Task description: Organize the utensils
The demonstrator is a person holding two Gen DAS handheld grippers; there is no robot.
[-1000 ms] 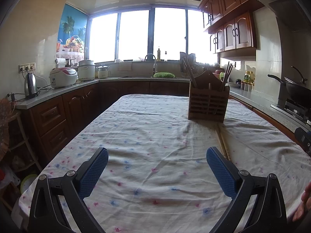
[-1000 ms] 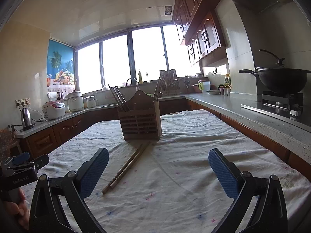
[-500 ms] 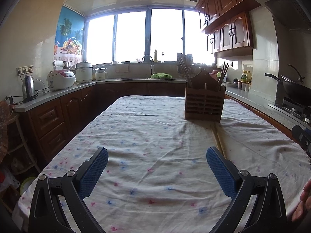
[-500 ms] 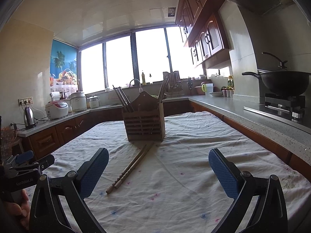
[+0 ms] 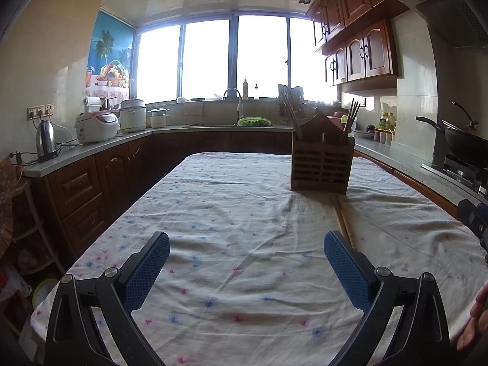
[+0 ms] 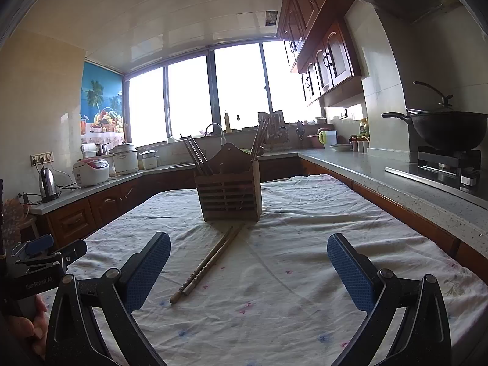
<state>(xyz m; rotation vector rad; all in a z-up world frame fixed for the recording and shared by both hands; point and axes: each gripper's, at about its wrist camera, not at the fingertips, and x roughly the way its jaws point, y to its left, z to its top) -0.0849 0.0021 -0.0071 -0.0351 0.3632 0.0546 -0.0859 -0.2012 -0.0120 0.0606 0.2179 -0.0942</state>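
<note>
The right hand-held gripper (image 6: 248,270) hangs above the cloth-covered worktop (image 6: 305,274), jaws spread wide and empty. Over the last second it has edged closer to the pair of loose chopsticks (image 6: 207,263), which now lie between its fingers, slanting toward the left one. This suggests an approach to pick them up. The left hand-held gripper (image 5: 247,270), equally spread and empty, has barely shifted. The chopsticks lie flat, far ends just short of the wooden utensil holder (image 6: 228,193), which already carries chopsticks upright. Nothing blocks the path; wok (image 6: 448,129) and kettle (image 6: 47,184) stand well apart.
</note>
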